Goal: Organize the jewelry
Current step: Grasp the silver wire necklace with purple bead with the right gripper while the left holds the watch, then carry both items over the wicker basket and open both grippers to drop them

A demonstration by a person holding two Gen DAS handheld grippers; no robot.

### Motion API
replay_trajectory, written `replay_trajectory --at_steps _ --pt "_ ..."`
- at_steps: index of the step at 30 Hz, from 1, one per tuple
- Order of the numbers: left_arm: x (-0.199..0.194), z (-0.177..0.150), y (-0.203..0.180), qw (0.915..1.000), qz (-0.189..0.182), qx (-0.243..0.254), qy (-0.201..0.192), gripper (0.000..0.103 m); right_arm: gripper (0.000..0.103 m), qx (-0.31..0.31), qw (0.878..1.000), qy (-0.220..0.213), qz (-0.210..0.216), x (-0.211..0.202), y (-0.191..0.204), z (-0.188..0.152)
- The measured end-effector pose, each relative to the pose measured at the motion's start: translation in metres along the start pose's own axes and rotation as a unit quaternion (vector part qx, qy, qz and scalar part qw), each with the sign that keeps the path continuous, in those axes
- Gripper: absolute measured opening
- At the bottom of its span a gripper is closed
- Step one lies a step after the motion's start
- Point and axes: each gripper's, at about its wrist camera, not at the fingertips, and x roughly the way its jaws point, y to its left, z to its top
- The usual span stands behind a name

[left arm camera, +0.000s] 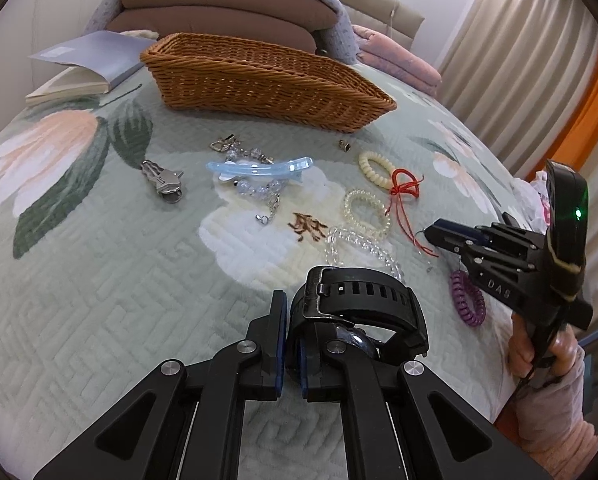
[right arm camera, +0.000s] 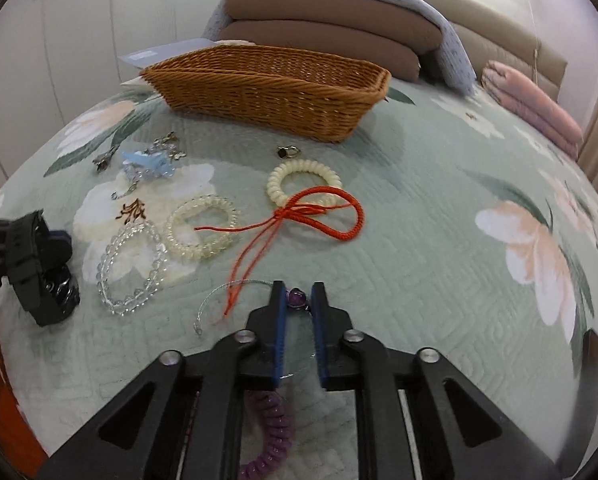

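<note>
My left gripper [left arm camera: 292, 320] is shut on the strap of a black wristwatch [left arm camera: 359, 308], held just above the bedspread; it also shows in the right wrist view [right arm camera: 39, 268]. My right gripper [right arm camera: 298, 300] has its jaws either side of a purple bead pendant [right arm camera: 297, 298] on a thin silver wire necklace [right arm camera: 219, 300]; they look closed on it. Loose on the bed lie a red cord [right arm camera: 319, 212], a cream coil bracelet [right arm camera: 303, 182], a clear coil bracelet [right arm camera: 201, 234], a clear bead bracelet [right arm camera: 133, 268] and a purple coil tie [right arm camera: 273, 436].
A brown wicker basket [left arm camera: 259, 76] stands at the far side of the bed. In front of it lie a blue hair clip [left arm camera: 259, 168], a silver clip [left arm camera: 163, 182], a bead chain [left arm camera: 255, 190] and a small ring [left arm camera: 343, 145]. A book [left arm camera: 87, 60] lies far left.
</note>
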Motion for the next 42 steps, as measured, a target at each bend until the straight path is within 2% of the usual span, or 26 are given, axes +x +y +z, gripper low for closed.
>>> replay_trajectory --at_steps 3,11,15,19,24,29,34,37,39,42 --pt "0.0 0.001 0.0 1.0 -0.003 -0.004 -0.006 0.005 0.013 0.008 1.0 -0.016 0.006 -0.006 -0.002 0.0" --pt "-0.011 0.005 -0.006 0.9993 -0.002 -0.002 -0.037 0.005 0.013 0.062 0.99 -0.096 0.078 -0.066 -0.022 0.008" --pt "-0.016 0.012 -0.007 0.9987 -0.015 -0.006 -0.049 0.005 0.013 0.071 0.989 -0.108 0.079 -0.08 -0.027 0.013" --pt "-0.017 0.017 -0.01 0.9985 -0.016 -0.005 -0.053 0.005 0.013 0.088 0.987 -0.098 0.09 -0.078 -0.031 0.013" --pt "-0.02 0.028 -0.013 0.9981 -0.014 -0.004 -0.061 0.005 0.013 0.096 0.985 -0.114 0.086 -0.081 -0.033 0.025" --pt "-0.036 0.065 -0.016 0.9954 -0.018 -0.001 -0.095 0.005 0.013 0.113 0.976 -0.166 0.083 -0.091 -0.039 0.071" --pt "-0.043 0.133 -0.01 0.9908 -0.012 -0.001 -0.135 0.005 0.013 0.141 0.966 -0.199 0.084 -0.069 -0.052 0.13" --pt "-0.029 0.172 0.003 0.9892 -0.005 -0.012 -0.146 0.005 0.013 0.167 0.964 -0.183 0.1 -0.032 -0.062 0.158" --pt "-0.013 0.191 0.012 0.9892 -0.001 -0.021 -0.145 0.005 0.013 0.177 0.966 -0.166 0.094 0.0 -0.064 0.172" --pt "0.024 0.214 0.031 0.9912 0.006 -0.042 -0.125 0.005 0.013 0.187 0.968 -0.136 0.095 0.041 -0.068 0.178"
